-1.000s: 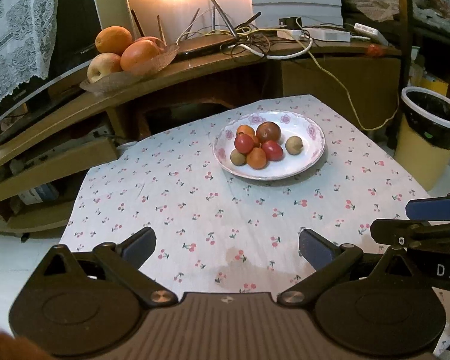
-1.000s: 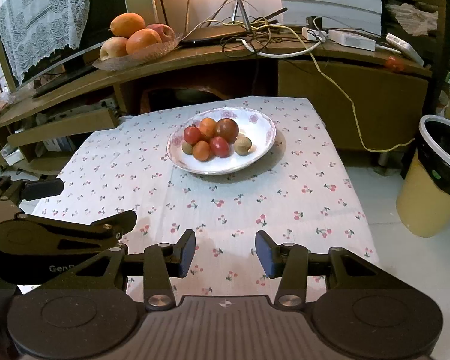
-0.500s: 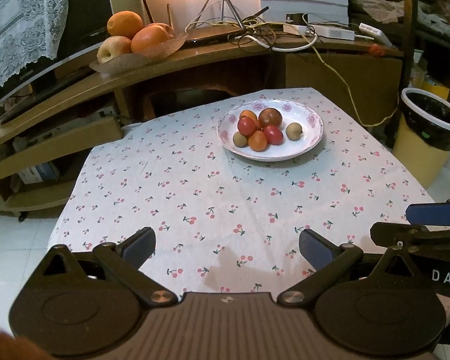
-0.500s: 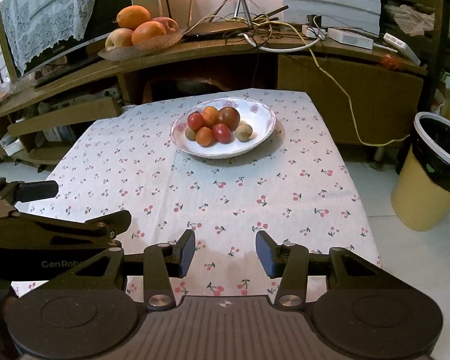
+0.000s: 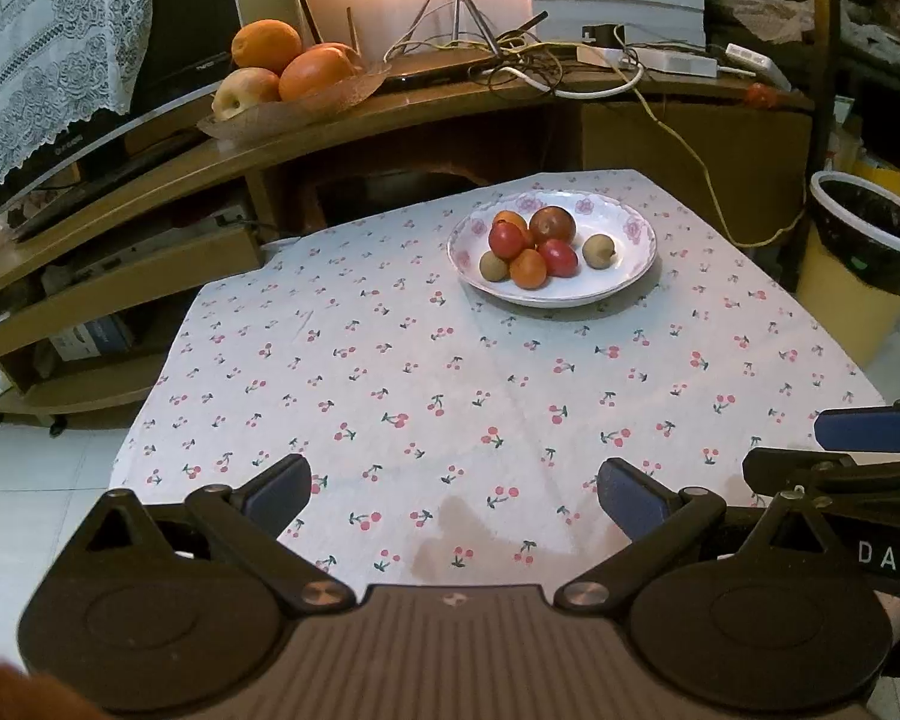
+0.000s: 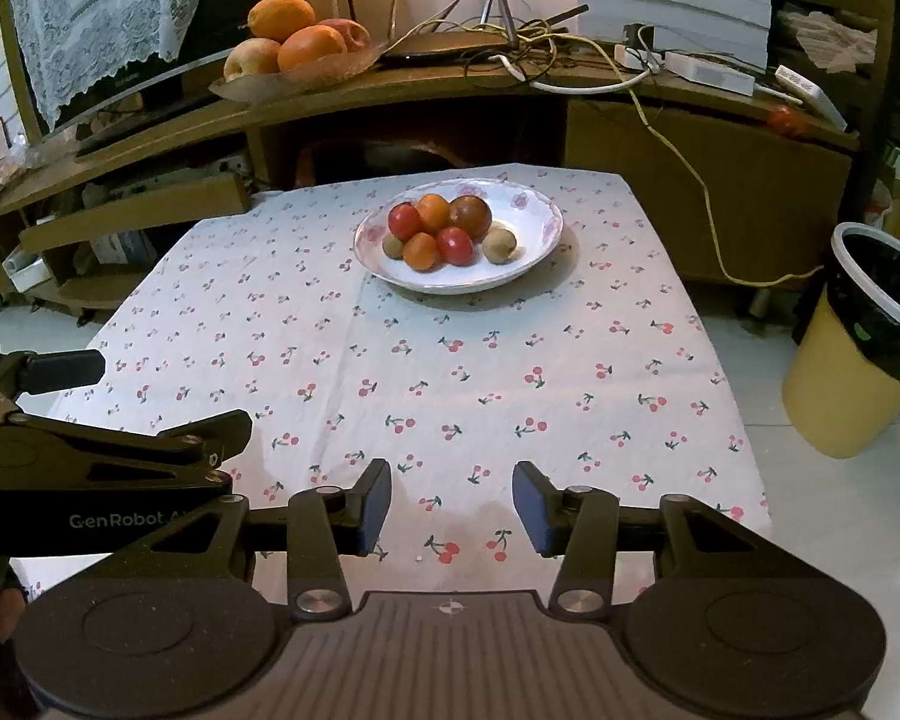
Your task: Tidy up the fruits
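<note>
A white floral plate (image 5: 636,264) (image 6: 534,228) sits at the far side of the cherry-print tablecloth (image 5: 450,390). It holds several small fruits (image 5: 528,246) (image 6: 444,228): red, orange, brownish and one dark red-brown. My left gripper (image 5: 453,495) hovers over the near edge of the table, open wide with nothing between its fingers. It also shows at the left of the right wrist view, left gripper (image 6: 144,399). My right gripper (image 6: 453,507) is beside it, open more narrowly and empty. Both are well short of the plate.
A shallow dish of oranges and apples (image 5: 282,72) (image 6: 294,48) stands on the wooden shelf behind the table, next to tangled cables (image 5: 510,60). A yellow bin with a black liner (image 5: 858,276) (image 6: 858,348) stands on the floor at the right.
Both grippers have drawn back a little from the plate, which now sits higher and smaller in both views. More of the table's near edge shows. The jaws have not changed.
</note>
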The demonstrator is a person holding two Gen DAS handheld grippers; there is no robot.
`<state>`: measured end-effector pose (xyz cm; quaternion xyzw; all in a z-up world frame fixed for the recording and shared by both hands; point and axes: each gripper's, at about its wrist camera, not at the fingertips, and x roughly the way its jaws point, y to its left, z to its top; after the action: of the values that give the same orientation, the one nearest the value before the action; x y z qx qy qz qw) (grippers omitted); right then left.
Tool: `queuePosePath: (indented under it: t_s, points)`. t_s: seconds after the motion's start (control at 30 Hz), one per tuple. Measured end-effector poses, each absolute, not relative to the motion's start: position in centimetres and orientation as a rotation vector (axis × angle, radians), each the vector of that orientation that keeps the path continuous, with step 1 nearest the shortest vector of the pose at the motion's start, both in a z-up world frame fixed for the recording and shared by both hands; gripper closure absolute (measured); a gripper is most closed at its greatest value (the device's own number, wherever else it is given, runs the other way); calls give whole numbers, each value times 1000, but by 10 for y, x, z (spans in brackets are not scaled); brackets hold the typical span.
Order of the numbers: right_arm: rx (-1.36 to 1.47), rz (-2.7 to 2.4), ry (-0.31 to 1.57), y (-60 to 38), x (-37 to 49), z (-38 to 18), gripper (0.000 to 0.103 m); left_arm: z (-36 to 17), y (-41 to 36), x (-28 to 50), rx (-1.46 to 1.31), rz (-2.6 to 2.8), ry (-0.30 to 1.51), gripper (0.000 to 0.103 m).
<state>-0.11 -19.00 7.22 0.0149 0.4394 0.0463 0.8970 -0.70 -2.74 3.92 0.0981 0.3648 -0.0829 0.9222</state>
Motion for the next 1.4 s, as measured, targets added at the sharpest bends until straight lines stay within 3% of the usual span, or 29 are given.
queuePosePath:
  t_s: [1.4]
  points:
    - [14, 102, 958, -187, -3, 59, 56, 29, -30, -11, 237, -158, 778, 0]
